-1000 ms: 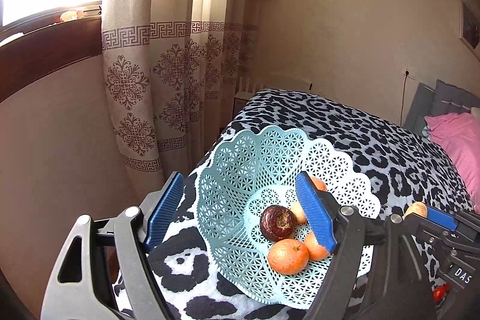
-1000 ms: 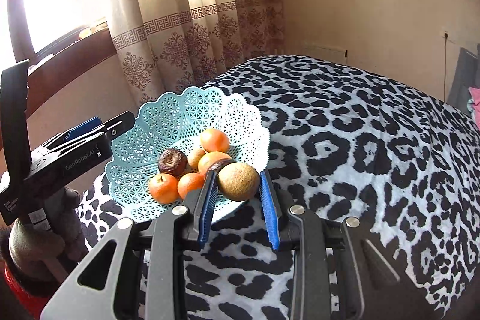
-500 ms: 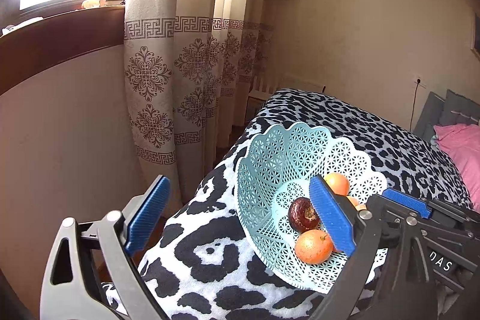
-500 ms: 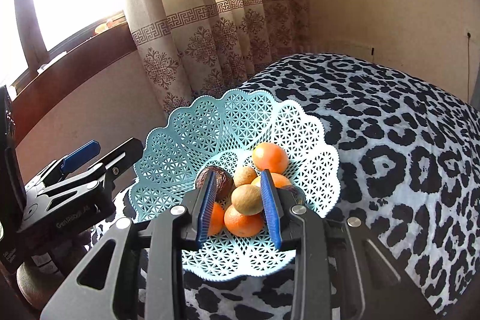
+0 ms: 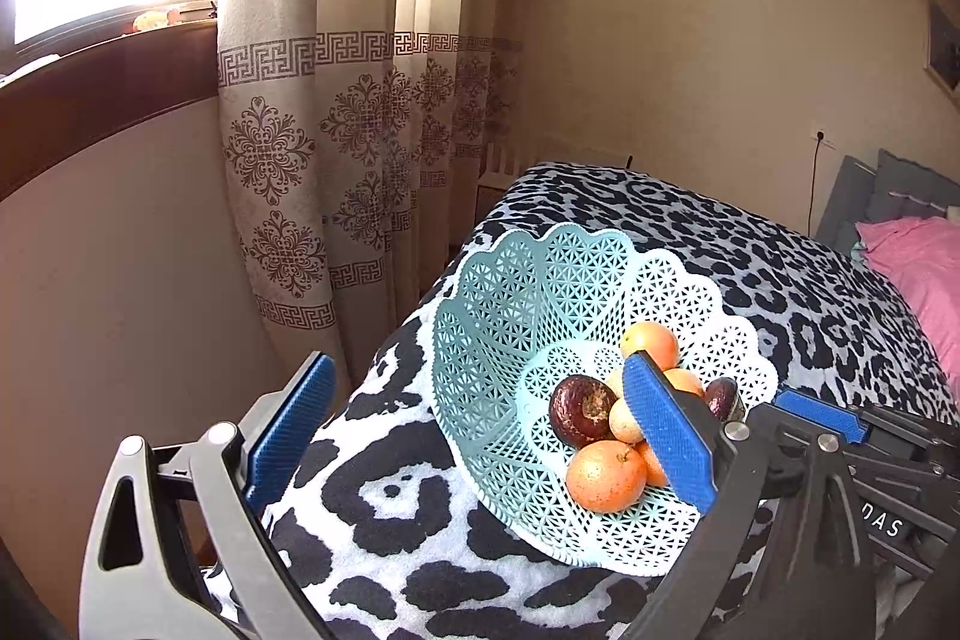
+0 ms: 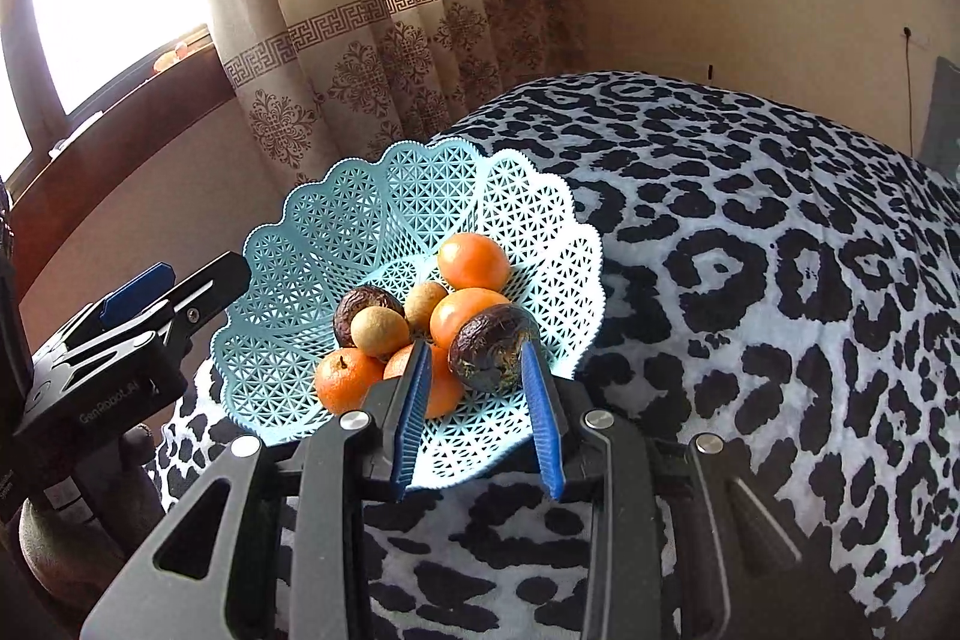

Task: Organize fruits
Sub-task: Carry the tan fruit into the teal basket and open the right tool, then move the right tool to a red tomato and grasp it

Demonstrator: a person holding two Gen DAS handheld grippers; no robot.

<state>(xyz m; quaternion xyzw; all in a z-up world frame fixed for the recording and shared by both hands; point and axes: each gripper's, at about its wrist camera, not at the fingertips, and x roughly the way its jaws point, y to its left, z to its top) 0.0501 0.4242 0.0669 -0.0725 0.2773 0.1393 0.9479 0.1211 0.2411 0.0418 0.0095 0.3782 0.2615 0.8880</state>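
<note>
- Your right gripper hangs over the near rim of the basket, its blue fingers spread apart and pinching nothing; a dark wrinkled fruit lies between the tips, and whether either pad touches it is hard to make out.
- Your left gripper is spread wide, empty; its right finger covers part of the fruit pile, while its left finger stands off the bed's edge.
- The pale blue lattice basket rests at the near corner of the leopard-print bed, by the curtain.
- In it: four oranges, one mostly hidden behind your right gripper's left finger; two small tan fruits; a second dark fruit at the back left of the pile.
- The pink pillow at the far end is cut off by the frame.
- The curtain hangs beyond the bed.
</note>
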